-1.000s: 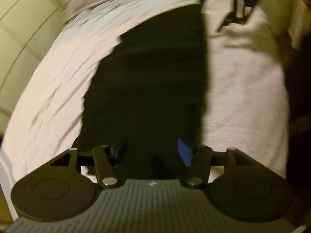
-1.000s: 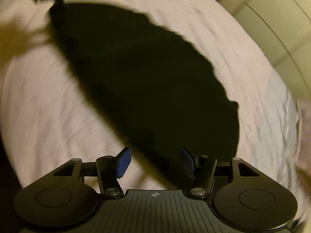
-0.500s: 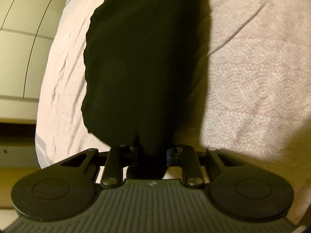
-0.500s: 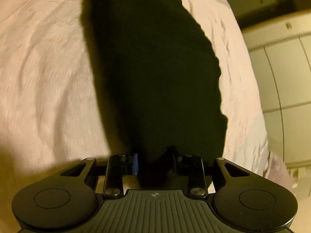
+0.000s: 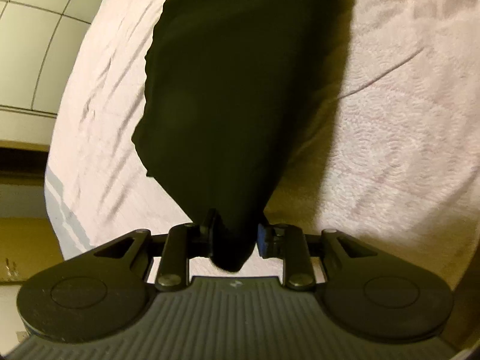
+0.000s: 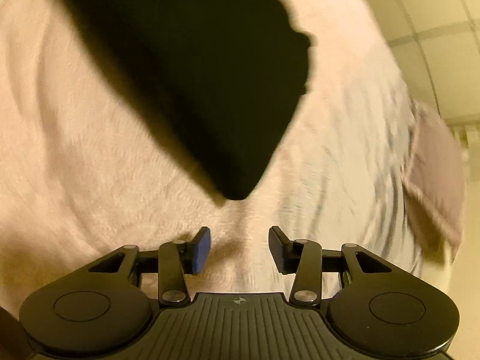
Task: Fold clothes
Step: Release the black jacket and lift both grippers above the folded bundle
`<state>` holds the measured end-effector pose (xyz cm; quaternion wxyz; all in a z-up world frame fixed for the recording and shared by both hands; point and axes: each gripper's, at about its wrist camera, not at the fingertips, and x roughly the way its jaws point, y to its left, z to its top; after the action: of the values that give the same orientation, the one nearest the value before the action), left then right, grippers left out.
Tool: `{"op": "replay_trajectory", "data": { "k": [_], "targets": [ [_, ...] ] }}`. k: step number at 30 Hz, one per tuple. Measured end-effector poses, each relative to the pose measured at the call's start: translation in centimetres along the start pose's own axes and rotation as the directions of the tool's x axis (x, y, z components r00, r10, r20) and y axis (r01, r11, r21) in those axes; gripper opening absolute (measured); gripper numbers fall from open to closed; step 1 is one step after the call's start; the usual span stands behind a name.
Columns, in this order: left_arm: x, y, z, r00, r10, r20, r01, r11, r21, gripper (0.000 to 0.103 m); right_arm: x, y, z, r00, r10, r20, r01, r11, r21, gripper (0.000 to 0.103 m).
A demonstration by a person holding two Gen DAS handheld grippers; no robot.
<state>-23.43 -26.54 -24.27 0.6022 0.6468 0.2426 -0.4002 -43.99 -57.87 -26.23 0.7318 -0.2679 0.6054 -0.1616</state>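
While your left hand-held gripper point(image 5: 234, 237) pinches one corner of the black garment point(image 5: 240, 90), the cloth bunches into a narrow tail between its two fingers and pokes out below them toward the camera. Its jaws have eased a little wider in the last instant, yet the fabric still fills the gap and both pads look pressed against it. From that pinched corner the garment fans out wide, away from you, and lies spread over the pale pink bedspread point(image 5: 405, 120) of the bed.

On the other side, your right hand-held gripper point(image 6: 239, 249) has nothing in it. Its jaws have just been opening, and only the bedspread point(image 6: 75, 165) shows between the blue-faced fingers point(image 6: 201, 250). The nearest corner of the black garment point(image 6: 195, 75) lies flat just ahead of the fingertips, apart from them, with a strip of bare bedspread in between. That view is smeared by motion, so the finer creases cannot be read.

At the bed's left edge in your left view, pale panelled cupboard doors point(image 5: 27, 45) stand beside it. A light pinkish pillow point(image 6: 435, 174) sits at the right edge of your right view, well apart from the garment.
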Motion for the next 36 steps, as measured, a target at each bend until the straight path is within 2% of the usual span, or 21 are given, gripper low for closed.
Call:
{"op": "replay_trajectory", "data": {
  "k": [3,8,11,13,16,21,24,26,29,33,36],
  "targets": [
    [-1.3,0.3,-0.8,0.999,-0.035,-0.005,0.035,0.999,-0.022,0.027,-3.6,0.3,1.4,0.997,0.02,0.074,-0.024,0.998,0.06,0.044],
    [-2.3,2.1,-4.1,0.996,-0.085,0.022,0.086,0.995,-0.057,0.027,-7.2,2.4,7.1,0.988,0.028,0.149,-0.053,0.985,0.166,0.047],
    [-1.9,4.0,-6.4,0.993,-0.107,0.044,0.11,0.99,-0.086,0.027,-9.0,3.9,10.6,0.987,0.04,0.155,-0.081,0.96,0.268,0.05],
    [-1.5,5.9,-8.0,0.985,-0.149,0.085,0.158,0.981,-0.116,0.027,-10.4,4.7,13.1,0.989,0.046,0.139,-0.092,0.934,0.345,0.05],
    [-0.9,8.3,-9.6,0.966,-0.211,0.148,0.224,0.972,-0.074,0.031,-12.3,5.6,17.1,0.993,0.072,0.098,-0.109,0.885,0.452,0.051],
    [-0.4,11.5,-11.5,0.936,-0.252,0.246,0.265,0.964,-0.019,0.037,-15.3,7.4,22.0,0.984,0.172,0.057,-0.167,0.746,0.645,0.052],
    [-0.3,12.9,-11.8,0.922,-0.263,0.284,0.277,0.961,-0.009,0.042,-16.8,8.2,24.2,0.975,0.218,0.037,-0.181,0.692,0.699,0.053],
    [-0.2,13.6,-11.7,0.914,-0.273,0.3,0.29,0.957,-0.012,0.044,-17.6,8.5,25.4,0.971,0.236,0.028,-0.185,0.676,0.713,0.053],
    [0.1,14.4,-11.5,0.902,-0.307,0.304,0.327,0.945,-0.015,0.052,-18.3,8.9,27.0,0.969,0.247,0.021,-0.185,0.666,0.723,0.054],
    [0.3,14.4,-11.0,0.9,-0.316,0.299,0.327,0.945,0.014,0.058,-18.5,9.4,28.7,0.965,0.262,0.024,-0.197,0.658,0.727,0.056],
    [0.4,14.7,-10.7,0.885,-0.333,0.325,0.34,0.94,0.037,0.06,-18.0,9.9,29.3,0.963,0.269,0.023,-0.198,0.645,0.738,0.057]
  ]
}}
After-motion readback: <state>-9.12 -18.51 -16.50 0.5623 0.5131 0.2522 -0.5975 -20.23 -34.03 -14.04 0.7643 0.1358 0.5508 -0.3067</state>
